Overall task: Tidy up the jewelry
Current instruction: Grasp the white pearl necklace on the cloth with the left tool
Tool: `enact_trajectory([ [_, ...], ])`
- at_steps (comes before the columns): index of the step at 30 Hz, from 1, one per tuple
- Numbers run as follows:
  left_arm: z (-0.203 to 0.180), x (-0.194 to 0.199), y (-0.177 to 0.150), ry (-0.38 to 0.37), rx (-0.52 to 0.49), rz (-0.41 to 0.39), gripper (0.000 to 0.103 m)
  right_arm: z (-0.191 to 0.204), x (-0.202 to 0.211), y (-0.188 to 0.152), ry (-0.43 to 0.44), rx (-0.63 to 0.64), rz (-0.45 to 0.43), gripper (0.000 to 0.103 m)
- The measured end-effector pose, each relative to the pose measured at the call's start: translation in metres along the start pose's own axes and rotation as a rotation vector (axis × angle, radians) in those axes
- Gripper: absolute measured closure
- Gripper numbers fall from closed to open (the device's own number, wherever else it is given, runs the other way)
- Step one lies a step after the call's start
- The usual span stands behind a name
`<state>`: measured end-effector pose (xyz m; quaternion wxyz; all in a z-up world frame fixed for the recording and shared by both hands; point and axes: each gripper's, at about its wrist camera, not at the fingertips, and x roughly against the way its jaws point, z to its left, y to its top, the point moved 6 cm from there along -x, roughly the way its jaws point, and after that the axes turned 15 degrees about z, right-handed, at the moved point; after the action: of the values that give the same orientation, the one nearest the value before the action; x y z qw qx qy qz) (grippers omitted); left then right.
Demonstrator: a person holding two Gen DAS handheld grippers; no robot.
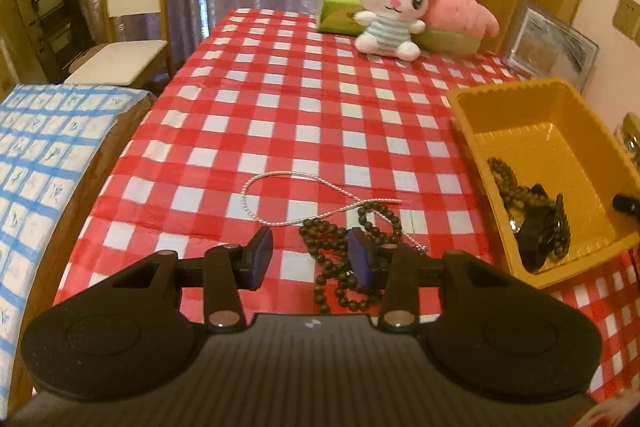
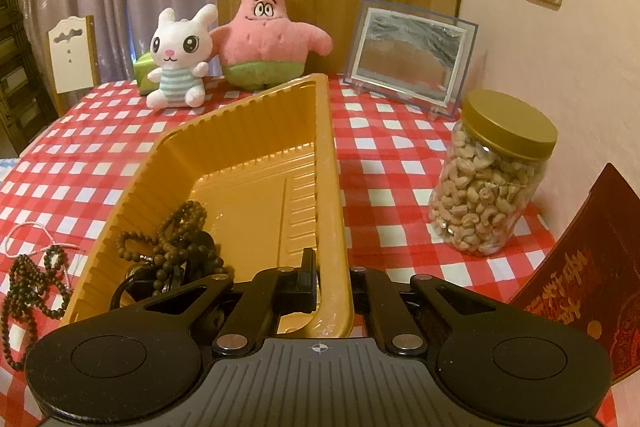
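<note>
Some beads & a dark strap piece already sit in yellow tray [image 2: 256, 131], which right gripper [image 2: 332, 283] clamps by its near wall, while dark bead strand [image 1: 344, 259] & pearl strand [image 1: 280, 195] remain on cloth w/ left gripper [image 1: 310, 255] open over them.

1. Bead strand [image 1: 344, 259] and pearl string [image 1: 280, 195] lie on the table [image 1: 280, 87], left of the tray [image 1: 520, 99].
2. More beads [image 2: 176, 227] lie in the tray.
3. Jar [image 2: 492, 183] stands right of it.

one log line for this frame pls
left gripper: open above dark bead strand | right gripper: shut on tray wall | tray: holds beads | pearl strand: on tablecloth
</note>
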<state>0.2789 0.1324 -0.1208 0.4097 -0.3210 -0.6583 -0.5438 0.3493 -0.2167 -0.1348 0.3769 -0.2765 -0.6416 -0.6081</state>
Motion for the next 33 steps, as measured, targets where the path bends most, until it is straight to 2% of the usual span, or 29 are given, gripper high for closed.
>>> enact_trajectory([
  [12,-0.055,-0.048,0.028,-0.054,-0.298,0.024,0.066,-0.003,-0.002,0.001,-0.007,-0.012,0.005,0.099],
  [23,-0.079,-0.099,0.050,-0.015,-0.532,0.091,0.067,-0.007,-0.006,0.001,-0.012,-0.043,0.019,0.098],
  [27,-0.081,-0.114,0.050,-0.015,-0.591,0.142,0.075,-0.007,-0.007,0.002,-0.012,-0.052,0.022,0.098],
  [31,-0.082,-0.115,0.050,-0.048,-0.622,0.149,0.084,-0.006,-0.007,0.002,-0.013,-0.058,0.024,0.098],
  [33,-0.082,-0.116,0.049,-0.087,-0.634,0.161,0.097,-0.007,-0.007,0.002,-0.013,-0.062,0.025,0.098],
])
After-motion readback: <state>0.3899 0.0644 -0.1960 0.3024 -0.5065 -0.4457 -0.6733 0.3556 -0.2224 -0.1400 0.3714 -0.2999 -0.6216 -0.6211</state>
